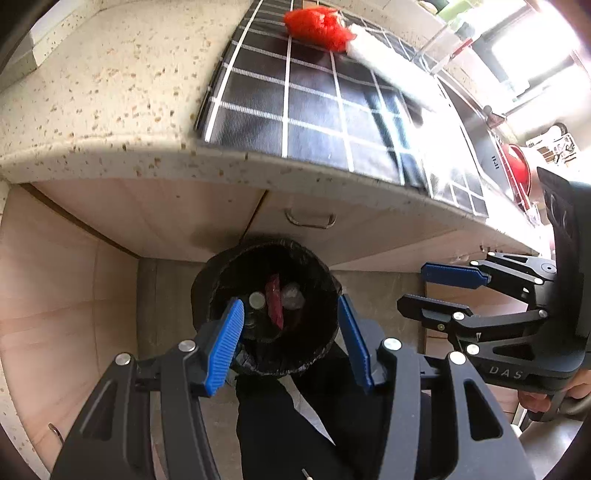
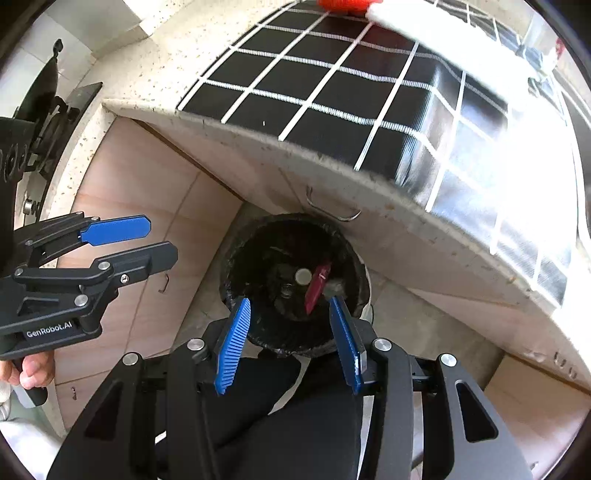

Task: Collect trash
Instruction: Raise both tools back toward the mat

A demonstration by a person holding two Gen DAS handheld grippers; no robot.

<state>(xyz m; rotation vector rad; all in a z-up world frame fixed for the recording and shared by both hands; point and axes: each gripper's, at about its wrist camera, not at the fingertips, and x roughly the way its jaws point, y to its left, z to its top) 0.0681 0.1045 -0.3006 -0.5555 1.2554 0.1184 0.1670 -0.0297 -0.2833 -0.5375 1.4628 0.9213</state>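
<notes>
A black-lined trash bin (image 1: 266, 306) is standing on the floor just in front of the cabinet, below the edge of the speckled worktop (image 1: 110, 110). Inside it a red wrapper (image 1: 275, 304) is lying between a round silvery lid (image 1: 256, 300) and a clear crumpled piece (image 1: 293, 295). The left tool (image 1: 291, 339) is pointing down over the bin with its blue pads standing apart and nothing between them. The right tool (image 2: 291, 341) is hanging beside it, also over the bin's mouth, its pads likewise apart and gripping nothing. On the worktop a black mat with white grid lines (image 1: 314, 110) is lying, and at its far edge a red fluffy thing (image 1: 317, 27) is touching a white roll-like object (image 1: 391, 62). A metal drawer handle (image 1: 310, 219) is showing just above the bin.
</notes>
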